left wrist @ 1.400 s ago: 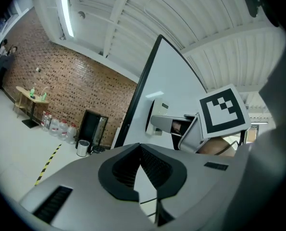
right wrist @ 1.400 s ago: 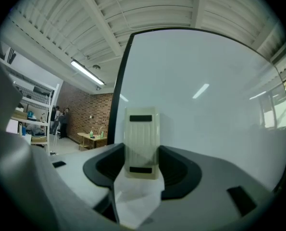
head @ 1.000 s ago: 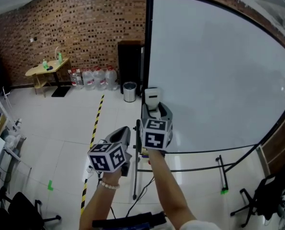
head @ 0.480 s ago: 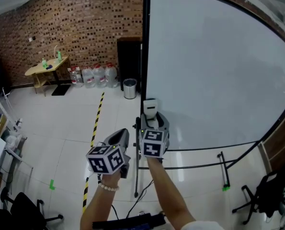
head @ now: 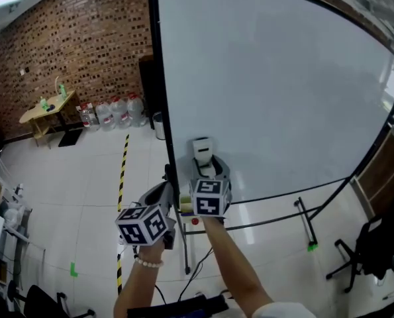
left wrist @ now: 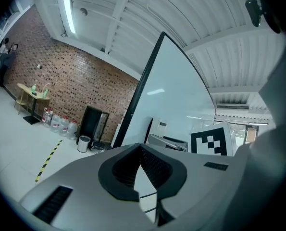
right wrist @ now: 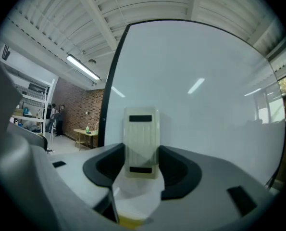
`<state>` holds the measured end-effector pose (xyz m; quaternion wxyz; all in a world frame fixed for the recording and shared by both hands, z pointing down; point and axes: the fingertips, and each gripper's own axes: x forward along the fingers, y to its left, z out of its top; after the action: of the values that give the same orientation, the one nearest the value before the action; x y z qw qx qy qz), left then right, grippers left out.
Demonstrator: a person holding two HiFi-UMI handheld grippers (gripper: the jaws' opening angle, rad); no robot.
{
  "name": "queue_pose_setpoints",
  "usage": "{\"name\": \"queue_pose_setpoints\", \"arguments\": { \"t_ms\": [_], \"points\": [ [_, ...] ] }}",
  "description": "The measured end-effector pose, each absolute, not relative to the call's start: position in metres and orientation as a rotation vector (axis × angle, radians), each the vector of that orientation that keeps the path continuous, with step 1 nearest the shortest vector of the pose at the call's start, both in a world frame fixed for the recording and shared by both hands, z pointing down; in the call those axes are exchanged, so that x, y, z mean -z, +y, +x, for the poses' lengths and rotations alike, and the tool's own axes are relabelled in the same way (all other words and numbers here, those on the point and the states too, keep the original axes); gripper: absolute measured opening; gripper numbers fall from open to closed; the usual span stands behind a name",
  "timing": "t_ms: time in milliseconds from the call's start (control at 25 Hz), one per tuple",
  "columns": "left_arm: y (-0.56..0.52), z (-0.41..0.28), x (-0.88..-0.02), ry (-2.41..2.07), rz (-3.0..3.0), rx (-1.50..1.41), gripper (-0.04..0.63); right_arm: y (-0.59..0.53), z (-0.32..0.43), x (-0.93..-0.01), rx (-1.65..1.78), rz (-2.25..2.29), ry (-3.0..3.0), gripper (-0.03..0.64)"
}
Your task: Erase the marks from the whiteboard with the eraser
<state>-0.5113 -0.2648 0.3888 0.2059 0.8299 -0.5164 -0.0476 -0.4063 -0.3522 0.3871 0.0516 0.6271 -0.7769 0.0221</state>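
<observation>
Your right gripper (head: 206,165) has its jaws clamped on the eraser (head: 201,148). The eraser stands upright between them and sticks out past the jaw tips toward the whiteboard (head: 276,91). In the right gripper view the eraser (right wrist: 142,138) fills the gap between the pads, with the whiteboard (right wrist: 205,105) spread wide behind it. Whether it touches the surface cannot be told.

Ahead of those jaws you are at the board's lower left corner. The black frame (head: 159,91) runs up just left of the jaws, and the bottom edge passes under them, slanting off to the right. Above and right of the jaws lies the whole open face of the board. Below the bottom edge the stand (head: 304,225) spreads its legs on the floor (head: 84,177).

Your left gripper (head: 165,189) hangs just beside the right one, lower and to its left. Its jaws (left wrist: 141,148) are closed tip to tip with nothing held. Left of them the floor is open, crossed by a striped line (head: 122,171). Water bottles (head: 110,113), a bin (head: 158,126) and a table (head: 46,108) stand far off by the brick wall (head: 84,38).

Your right forearm (head: 233,270) reaches straight forward and is bare. Your left wrist (head: 144,270), wearing a bracelet (head: 147,262), is held closer in.
</observation>
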Motion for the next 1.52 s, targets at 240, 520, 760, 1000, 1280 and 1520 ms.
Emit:
{"name": "queue_pose_setpoints", "arguments": {
  "t_ms": [240, 520, 760, 1000, 1280, 1520],
  "points": [
    [-0.266, -0.443, -0.393, -1.380, 2.356, 0.088, 0.002, -0.355, -0.335, -0.392, -0.087, 1.954, -2.325, 0.249],
    [-0.265, -0.354, -0.394, -1.347, 2.380, 0.079, 0.002, -0.358, -0.244, -0.396, -0.077, 1.952, -2.325, 0.249],
    [-0.262, -0.276, -0.393, -1.351, 2.369, 0.078, 0.002, -0.358, -0.162, -0.397, -0.097, 1.950, -2.327, 0.249],
    [-0.259, -0.199, -0.398, -1.359, 2.355, 0.070, 0.002, -0.362, -0.084, -0.402, -0.097, 1.933, -2.348, 0.249],
    [-0.264, -0.121, -0.398, -1.410, 2.342, 0.053, 0.002, -0.366, -0.007, -0.401, -0.081, 1.899, -2.368, 0.249],
    [-0.282, -0.076, -0.395, -1.463, 2.347, 0.030, 0.002, -0.371, 0.053, -0.402, -0.087, 1.915, -2.343, 0.249]
  ]
}}
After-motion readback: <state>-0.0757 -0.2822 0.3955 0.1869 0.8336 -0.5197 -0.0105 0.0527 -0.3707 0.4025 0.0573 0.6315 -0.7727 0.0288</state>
